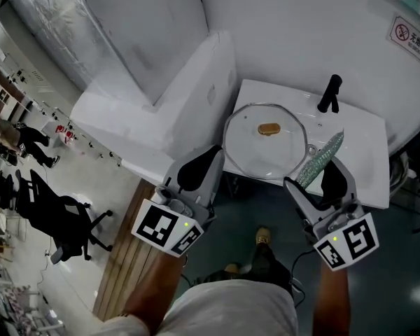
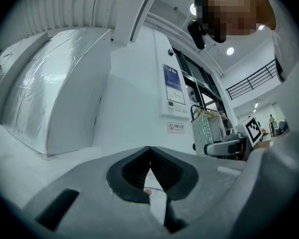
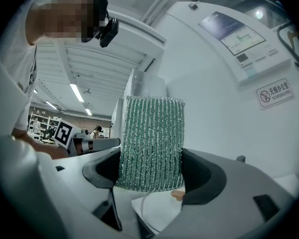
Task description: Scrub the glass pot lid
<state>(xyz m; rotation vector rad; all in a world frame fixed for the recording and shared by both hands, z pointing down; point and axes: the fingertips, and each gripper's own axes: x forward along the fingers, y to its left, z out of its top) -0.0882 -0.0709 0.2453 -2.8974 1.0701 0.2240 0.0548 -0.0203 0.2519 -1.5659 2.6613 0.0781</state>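
Observation:
The round glass pot lid (image 1: 266,145) with a tan knob (image 1: 269,128) lies flat in the white sink (image 1: 364,159), seen in the head view. My right gripper (image 1: 316,176) hovers over the lid's near right rim, shut on a green glittery scrub pad (image 1: 323,157) that sticks up between its jaws (image 3: 152,141). My left gripper (image 1: 208,161) hangs at the lid's near left edge, jaws shut with nothing between them (image 2: 149,152). A sliver of the tan knob (image 3: 178,194) shows below the pad in the right gripper view.
A black faucet (image 1: 329,93) stands at the sink's back edge. A white box-like cabinet (image 1: 168,110) adjoins the sink on the left, with white walls behind. The floor, a wooden strip (image 1: 129,271) and an office chair (image 1: 59,215) lie below left.

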